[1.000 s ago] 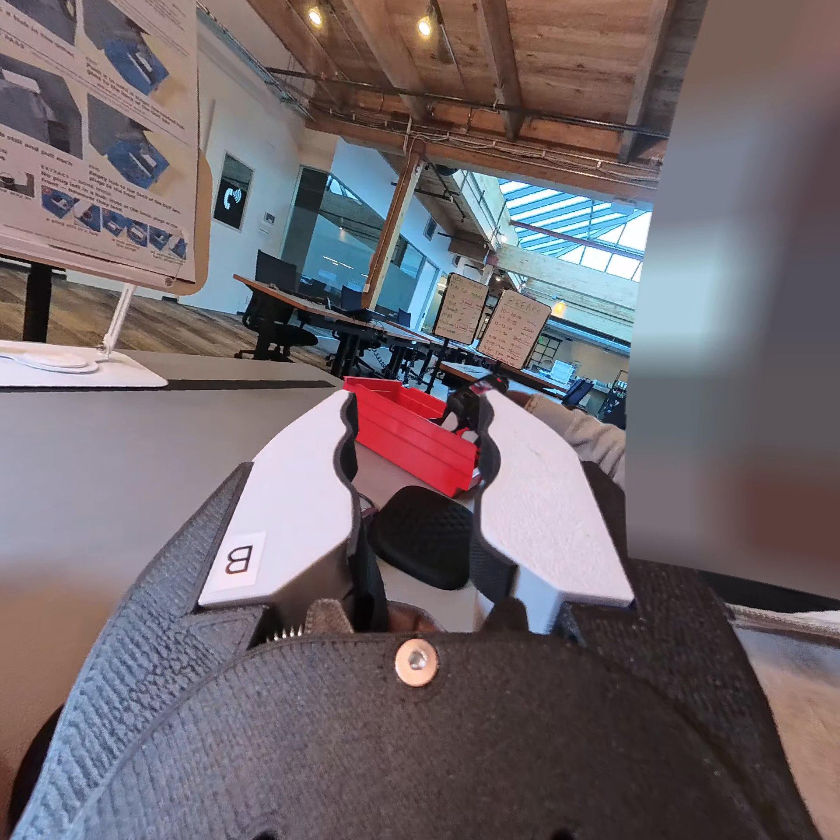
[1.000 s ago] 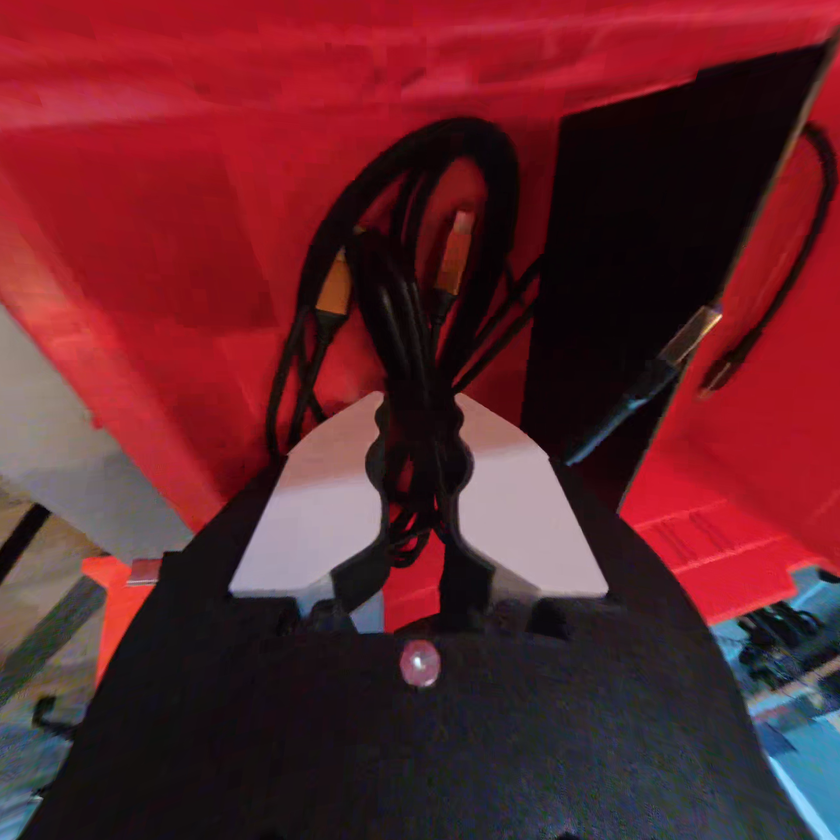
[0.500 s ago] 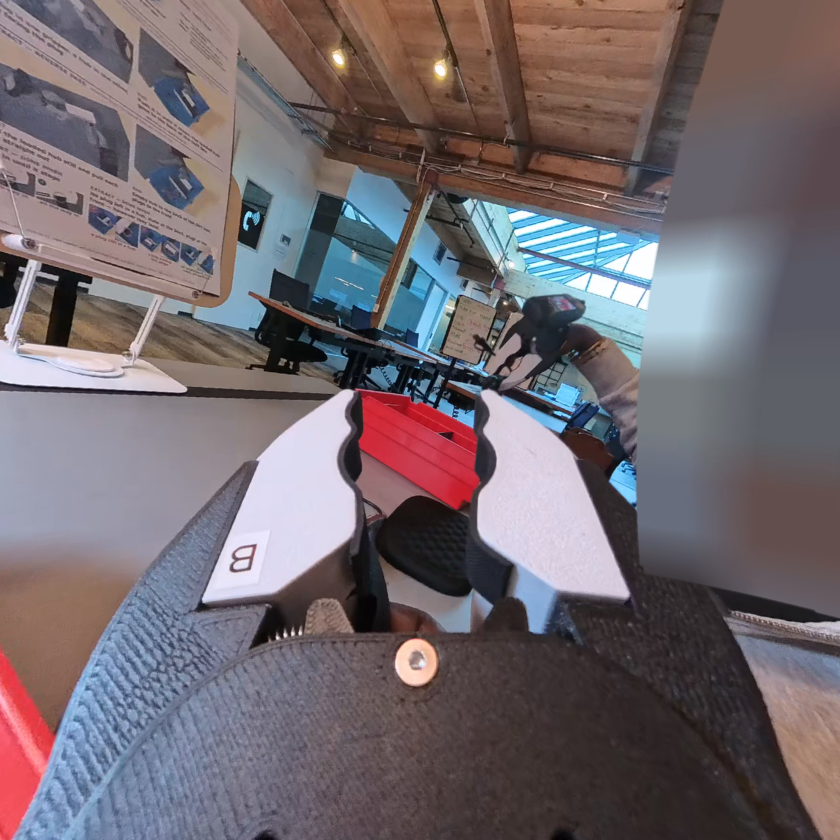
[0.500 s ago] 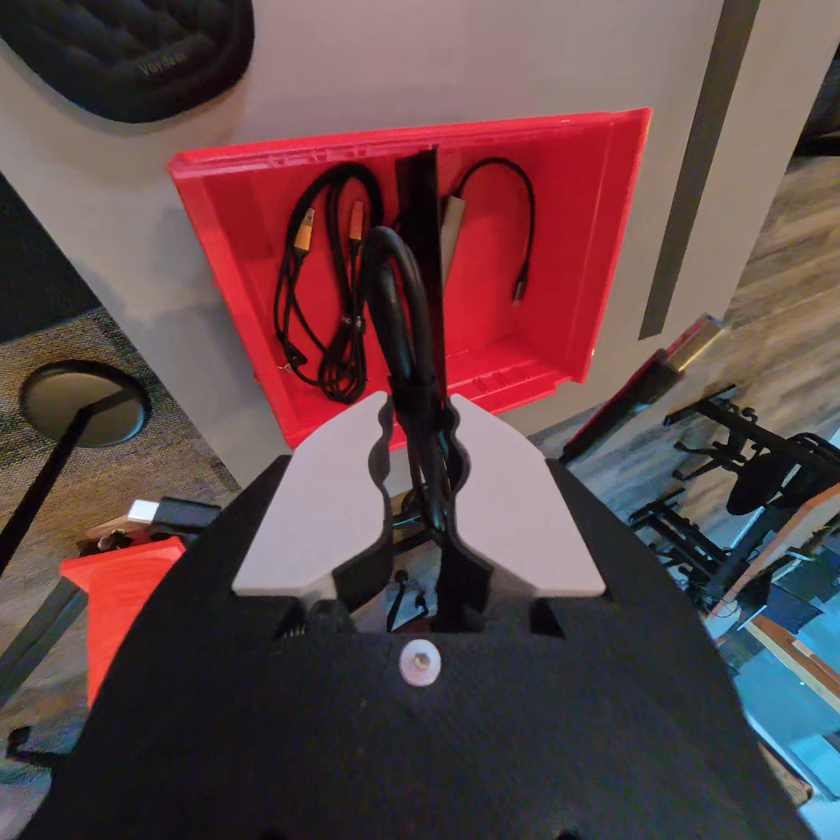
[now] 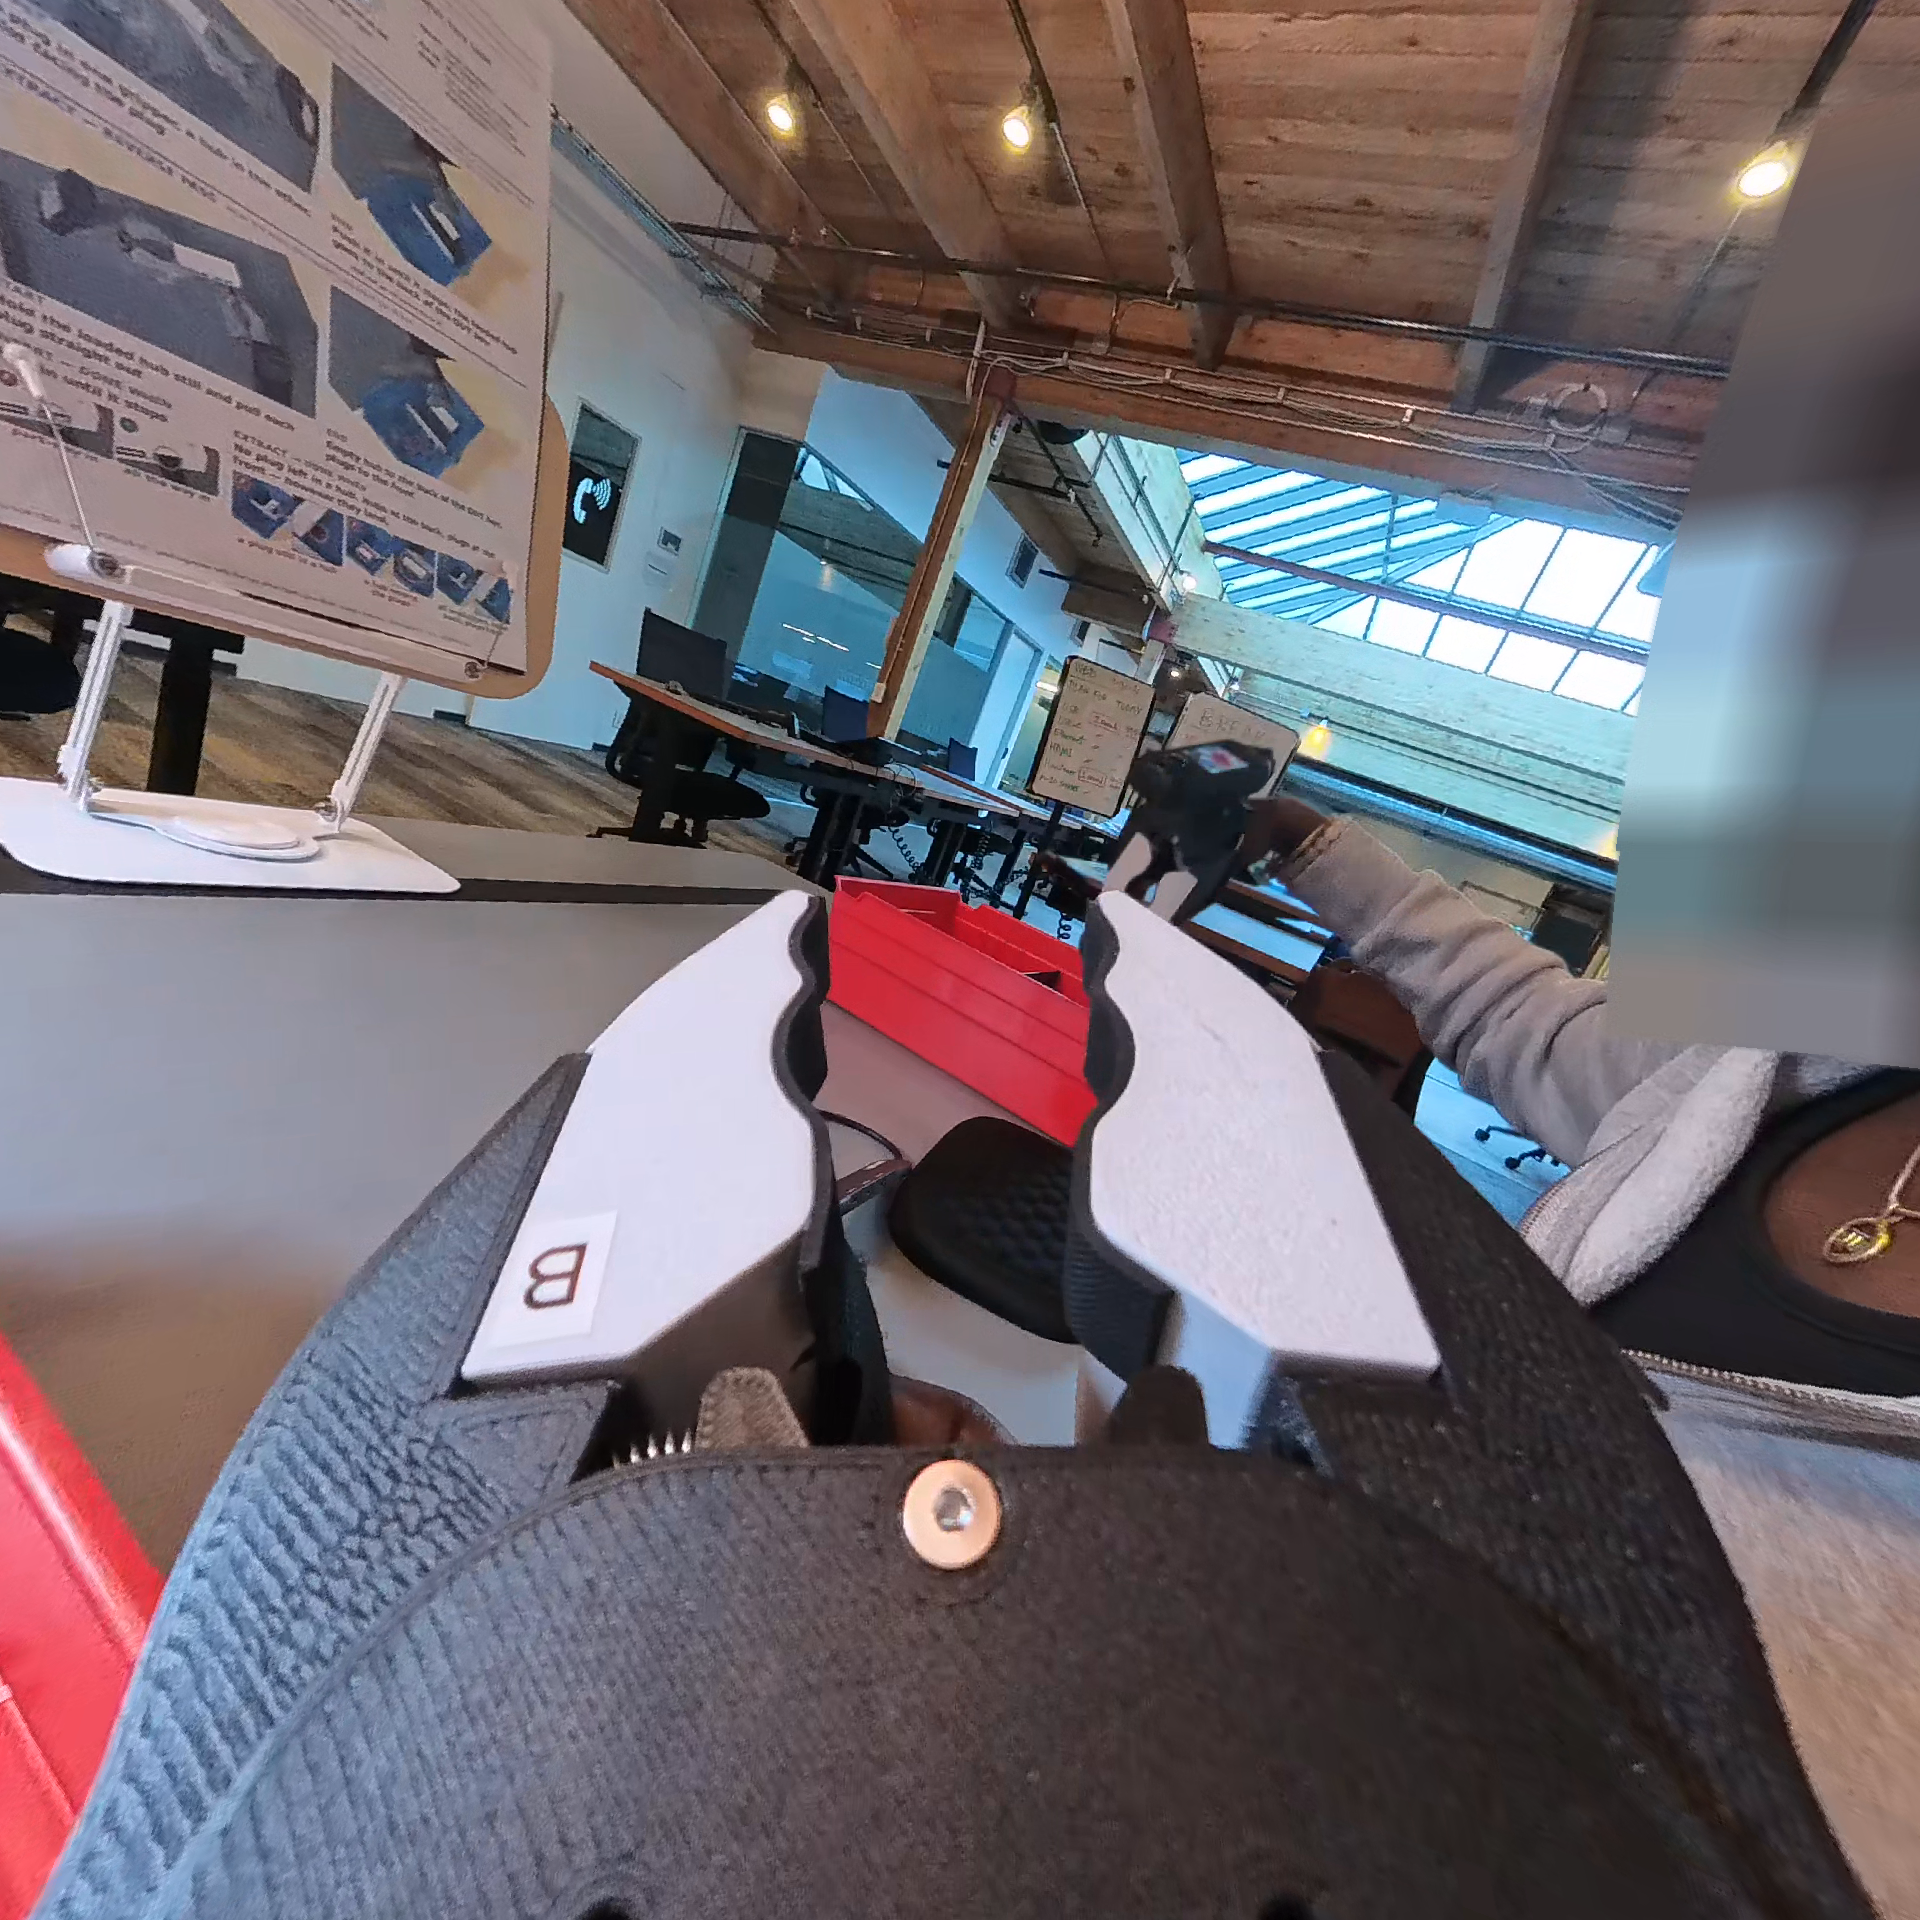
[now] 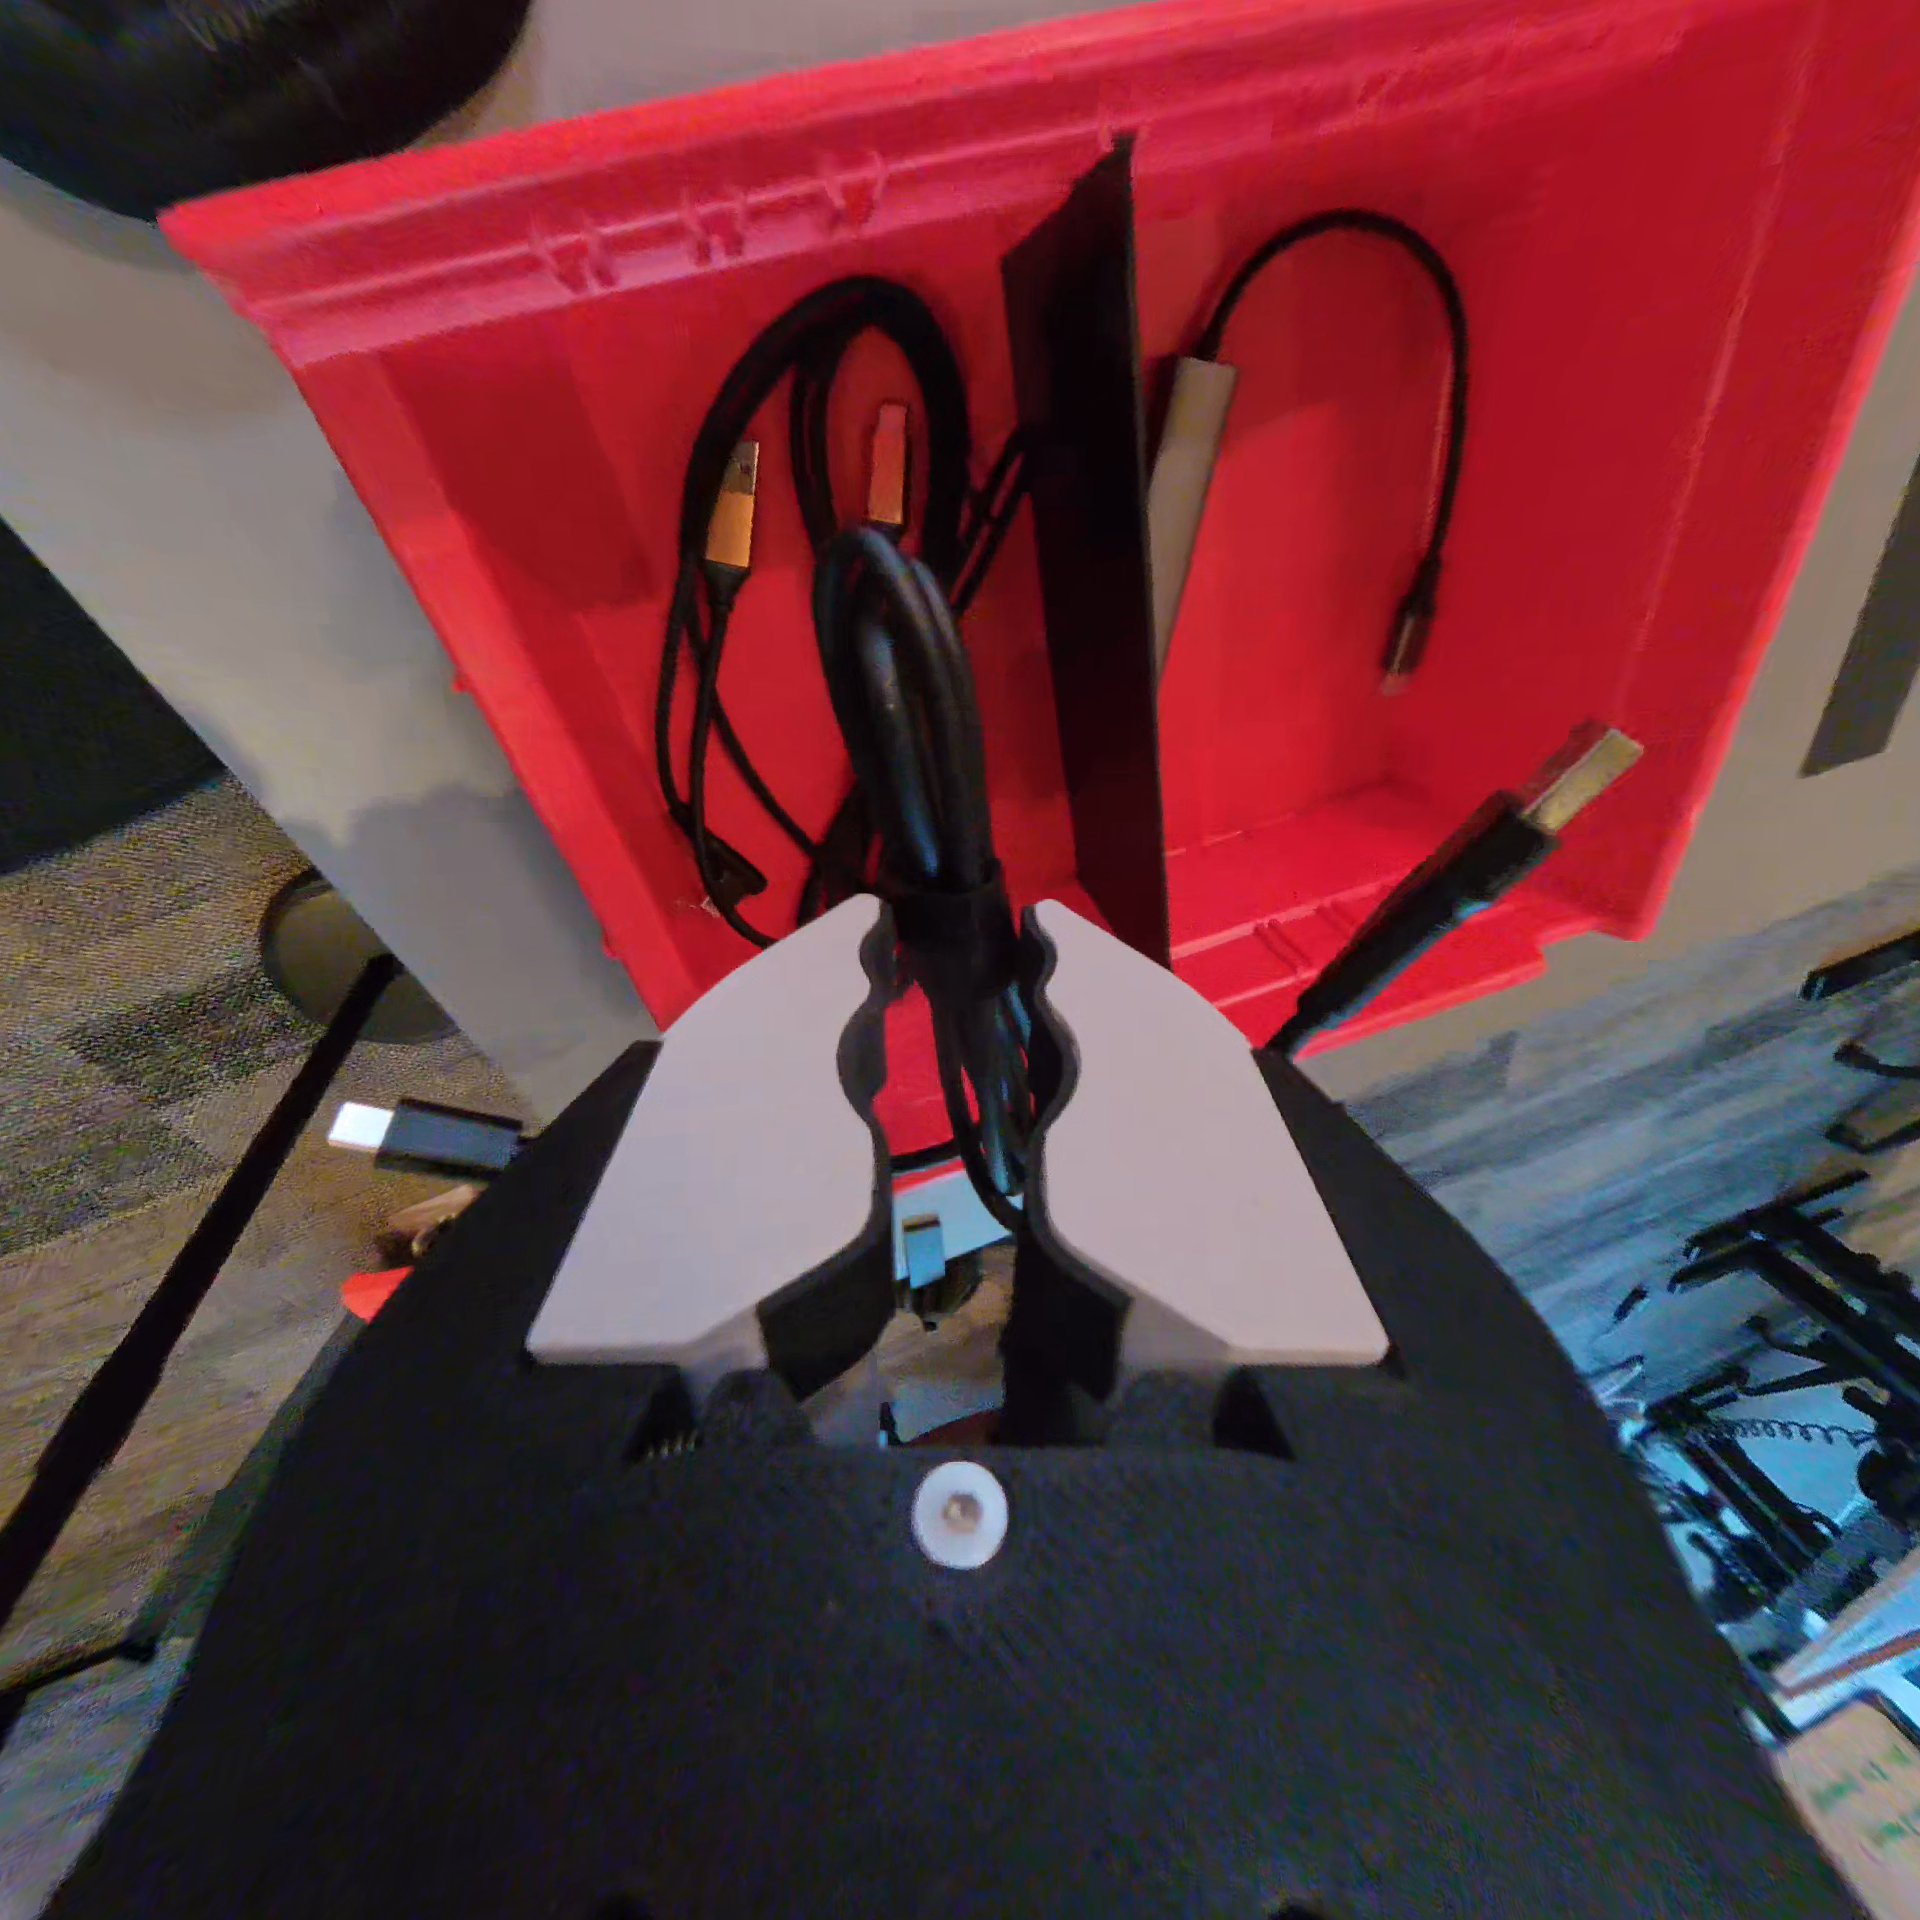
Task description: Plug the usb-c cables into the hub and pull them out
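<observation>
In the right wrist view my right gripper is shut on a tied bundle of black cable and holds it above the red bin. The bundle's USB-A plug hangs to the right and its smaller white-tipped plug hangs to the left. A black divider splits the bin. The left compartment holds braided cables with orange plugs. The right compartment holds a slim silver hub with its own black lead. My left gripper is open and empty, low over the grey table, pointing at the bin.
A black textured pad lies between my left gripper and the bin. An instruction board on a white stand stands at the back left of the table. A second red object sits at the near left edge. My right gripper shows high beyond the bin. Left tips to right tips: about 55 centimeters.
My right gripper lifted the cable bundle out of the bin's left compartment and up above it, then came a little closer again. My left gripper stayed open and shifted slightly.
</observation>
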A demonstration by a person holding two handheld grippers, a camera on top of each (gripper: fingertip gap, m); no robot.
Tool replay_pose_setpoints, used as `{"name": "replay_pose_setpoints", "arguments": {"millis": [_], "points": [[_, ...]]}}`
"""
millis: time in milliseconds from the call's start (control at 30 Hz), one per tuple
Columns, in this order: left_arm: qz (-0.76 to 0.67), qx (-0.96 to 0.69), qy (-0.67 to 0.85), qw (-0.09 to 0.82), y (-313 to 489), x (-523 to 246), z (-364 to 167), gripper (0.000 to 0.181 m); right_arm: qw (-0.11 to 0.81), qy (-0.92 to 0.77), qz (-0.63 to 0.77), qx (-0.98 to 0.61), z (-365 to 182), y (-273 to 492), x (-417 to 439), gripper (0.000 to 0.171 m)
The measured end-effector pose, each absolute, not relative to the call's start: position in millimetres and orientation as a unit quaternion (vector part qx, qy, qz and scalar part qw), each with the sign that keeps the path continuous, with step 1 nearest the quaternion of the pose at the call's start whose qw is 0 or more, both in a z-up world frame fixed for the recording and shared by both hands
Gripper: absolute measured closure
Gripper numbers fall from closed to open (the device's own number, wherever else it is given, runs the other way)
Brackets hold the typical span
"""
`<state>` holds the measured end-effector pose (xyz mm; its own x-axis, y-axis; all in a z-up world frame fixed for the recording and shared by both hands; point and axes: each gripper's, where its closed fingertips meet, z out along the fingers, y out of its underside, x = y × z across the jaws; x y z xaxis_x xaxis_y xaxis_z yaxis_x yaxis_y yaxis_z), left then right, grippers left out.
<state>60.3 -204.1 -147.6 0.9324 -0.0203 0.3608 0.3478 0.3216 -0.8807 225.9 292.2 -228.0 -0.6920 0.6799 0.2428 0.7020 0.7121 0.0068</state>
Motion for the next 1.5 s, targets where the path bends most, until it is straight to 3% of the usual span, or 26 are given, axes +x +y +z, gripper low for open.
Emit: {"name": "replay_pose_setpoints", "arguments": {"millis": [467,700,933,1033,1133,1233,1500], "points": [[-0.117,-0.569,-0.158,0.798,-207,53,-153,0.134,0.047,-0.918,-0.008,-0.395,-337,293,234,0.149],[-0.124,-0.581,-0.153,0.79,-199,55,-160,0.133,0.055,-0.915,0.002,-0.4,-335,292,233,0.146],[-0.115,-0.602,-0.153,0.775,-194,57,-165,0.132,0.103,-0.902,0.059,-0.415,-294,276,221,0.116],[-0.097,-0.623,-0.162,0.76,-190,53,-173,0.132,0.122,-0.895,0.111,-0.415,-263,259,224,0.124],[-0.096,-0.631,-0.16,0.753,-188,54,-177,0.132,0.061,-0.888,0.149,-0.431,-249,240,256,0.133],[-0.103,-0.628,-0.161,0.754,-186,55,-177,0.132,0.023,-0.886,0.121,-0.448,-260,241,287,0.133],[-0.131,-0.601,-0.162,0.771,-187,57,-167,0.132,0.07,-0.897,0.075,-0.429,-305,248,309,0.133]]}}
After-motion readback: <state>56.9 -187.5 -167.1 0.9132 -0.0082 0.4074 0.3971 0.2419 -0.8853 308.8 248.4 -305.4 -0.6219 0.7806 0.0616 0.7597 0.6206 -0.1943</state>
